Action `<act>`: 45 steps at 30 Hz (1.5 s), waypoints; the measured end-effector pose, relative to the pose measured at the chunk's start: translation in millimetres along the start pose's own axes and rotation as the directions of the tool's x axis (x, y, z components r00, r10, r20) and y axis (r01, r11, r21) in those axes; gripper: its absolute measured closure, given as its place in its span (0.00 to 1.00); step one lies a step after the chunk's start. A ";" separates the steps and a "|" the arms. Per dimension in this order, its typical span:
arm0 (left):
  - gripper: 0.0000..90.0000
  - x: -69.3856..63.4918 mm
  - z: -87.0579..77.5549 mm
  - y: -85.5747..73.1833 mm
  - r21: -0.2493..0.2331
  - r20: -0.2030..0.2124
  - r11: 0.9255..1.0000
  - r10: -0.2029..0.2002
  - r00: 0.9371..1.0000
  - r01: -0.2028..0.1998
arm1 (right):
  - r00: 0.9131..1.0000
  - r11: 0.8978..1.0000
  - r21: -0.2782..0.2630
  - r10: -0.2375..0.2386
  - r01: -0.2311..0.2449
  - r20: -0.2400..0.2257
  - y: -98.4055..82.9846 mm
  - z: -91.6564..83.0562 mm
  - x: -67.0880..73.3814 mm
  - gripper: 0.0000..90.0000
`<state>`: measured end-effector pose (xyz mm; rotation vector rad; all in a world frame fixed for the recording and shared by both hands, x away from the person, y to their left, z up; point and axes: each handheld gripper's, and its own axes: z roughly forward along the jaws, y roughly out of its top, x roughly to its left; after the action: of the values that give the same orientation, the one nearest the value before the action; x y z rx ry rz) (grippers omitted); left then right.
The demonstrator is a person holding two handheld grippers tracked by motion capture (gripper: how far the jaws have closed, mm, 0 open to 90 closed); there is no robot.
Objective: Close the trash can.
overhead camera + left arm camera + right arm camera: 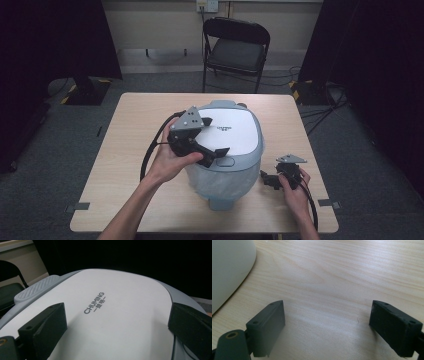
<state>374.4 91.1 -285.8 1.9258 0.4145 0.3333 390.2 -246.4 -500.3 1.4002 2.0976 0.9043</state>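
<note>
A grey bin with a white lid stands in the middle of the wooden table, lid down. My left gripper hovers over the lid's left front, jaws wide apart and holding nothing. In the left gripper view the lid with its "CHUMING" lettering spreads between the jaws of the left gripper. My right gripper rests low on the table to the right of the bin, open. In the right gripper view bare wood lies between the jaws of the right gripper, and the bin's wall curves in at the left.
A ridged grey tab sits at the lid's far edge. A black folding chair stands behind the table. Cables trail from both grippers towards the table's near edge. Dark curtains hang at both sides of the room.
</note>
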 end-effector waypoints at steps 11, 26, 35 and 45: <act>0.17 12.3 -3.2 0.3 -0.032 -0.004 0.999 -0.041 0.999 0.041 | 1.000 1.000 -0.001 -0.001 0.001 -0.001 0.1 0.2 -0.1 0.13; 0.18 30.3 -35.6 -5.2 -0.064 -0.111 0.993 -0.102 0.989 0.096 | 1.000 1.000 -0.001 -0.001 0.001 -0.001 0.1 0.2 -0.1 0.13; 0.18 44.8 -61.1 -17.5 -0.083 -0.206 0.990 -0.126 0.970 0.111 | 1.000 1.000 -0.001 -0.001 0.001 0.000 0.1 0.2 -0.1 0.13; 0.18 66.5 -95.4 -39.7 -0.094 -0.308 0.977 -0.214 0.927 0.194 | 1.000 1.000 -0.001 -0.001 0.001 0.000 0.1 0.2 -0.1 0.13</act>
<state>389.4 213.1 -284.3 1.7525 0.8021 0.5141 390.3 -246.4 -500.4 1.3987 2.0974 0.9053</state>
